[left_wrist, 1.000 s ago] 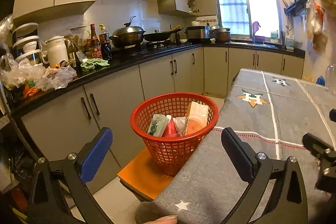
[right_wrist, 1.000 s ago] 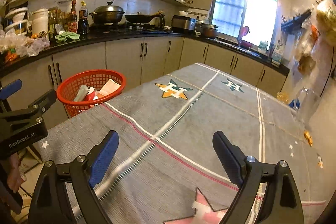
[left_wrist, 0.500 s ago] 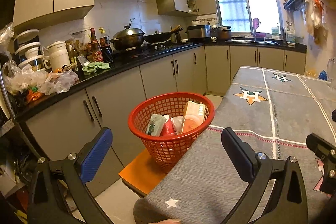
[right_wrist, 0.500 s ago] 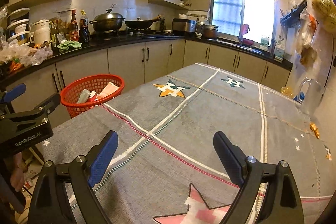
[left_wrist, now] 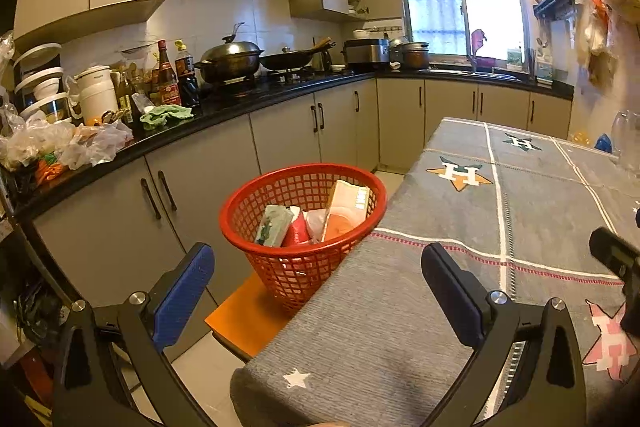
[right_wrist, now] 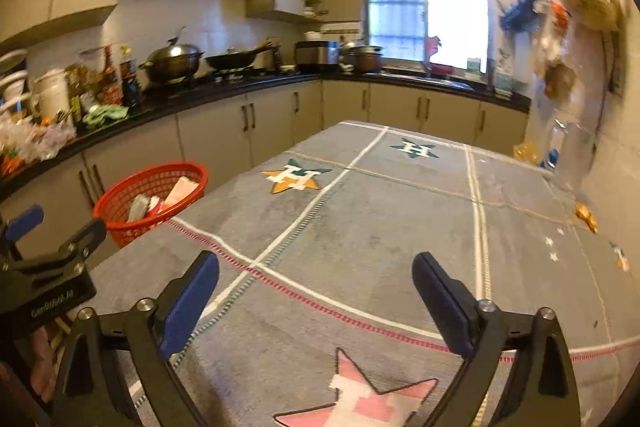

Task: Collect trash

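Behind the table (left_wrist: 400,307), red basket (left_wrist: 280,267) base hidden; both tongs apart, empty, right tongs (right_wrist: 316,291) opening

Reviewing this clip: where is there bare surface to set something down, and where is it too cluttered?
Free: the grey tablecloth between the orange star and pink star, and ahead of both open grippers. Crowded: the counter's left end, with bags and bottles; the red basket holds trash; small wrappers lie by the wall.
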{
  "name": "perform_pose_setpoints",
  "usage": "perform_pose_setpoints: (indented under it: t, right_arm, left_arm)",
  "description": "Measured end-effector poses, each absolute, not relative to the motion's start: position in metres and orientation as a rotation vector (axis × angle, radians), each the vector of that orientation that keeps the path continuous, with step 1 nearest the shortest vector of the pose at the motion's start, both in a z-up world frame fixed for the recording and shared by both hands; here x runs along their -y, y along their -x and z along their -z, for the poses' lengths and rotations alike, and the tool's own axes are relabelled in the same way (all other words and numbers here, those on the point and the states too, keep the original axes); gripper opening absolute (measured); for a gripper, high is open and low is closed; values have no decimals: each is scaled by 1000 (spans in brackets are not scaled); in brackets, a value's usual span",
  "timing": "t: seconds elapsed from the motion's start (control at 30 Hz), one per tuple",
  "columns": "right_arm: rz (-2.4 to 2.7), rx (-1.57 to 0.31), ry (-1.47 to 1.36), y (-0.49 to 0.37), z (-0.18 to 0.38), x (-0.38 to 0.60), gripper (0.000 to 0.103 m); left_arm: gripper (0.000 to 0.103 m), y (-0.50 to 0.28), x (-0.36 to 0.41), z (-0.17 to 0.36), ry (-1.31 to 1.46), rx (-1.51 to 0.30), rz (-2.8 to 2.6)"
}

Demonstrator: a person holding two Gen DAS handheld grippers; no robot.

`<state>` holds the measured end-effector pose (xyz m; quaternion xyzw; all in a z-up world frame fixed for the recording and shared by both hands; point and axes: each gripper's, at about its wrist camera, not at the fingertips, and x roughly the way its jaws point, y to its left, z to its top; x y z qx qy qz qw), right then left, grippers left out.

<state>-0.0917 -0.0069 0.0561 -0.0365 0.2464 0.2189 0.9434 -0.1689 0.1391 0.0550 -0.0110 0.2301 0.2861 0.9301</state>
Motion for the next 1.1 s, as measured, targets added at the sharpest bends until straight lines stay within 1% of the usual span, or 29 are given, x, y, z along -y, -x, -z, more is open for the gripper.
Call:
perform_pose_setpoints:
  t: [0.17, 1.1]
  right_arm:
    - [-412, -541, 36, 83, -54, 14, 101]
    - [-344, -539, 100, 85, -54, 6, 101]
  left_arm:
    - [103, 168, -135, -52, 17, -480, -564]
    - [103, 168, -132, -50, 18, -488, -549]
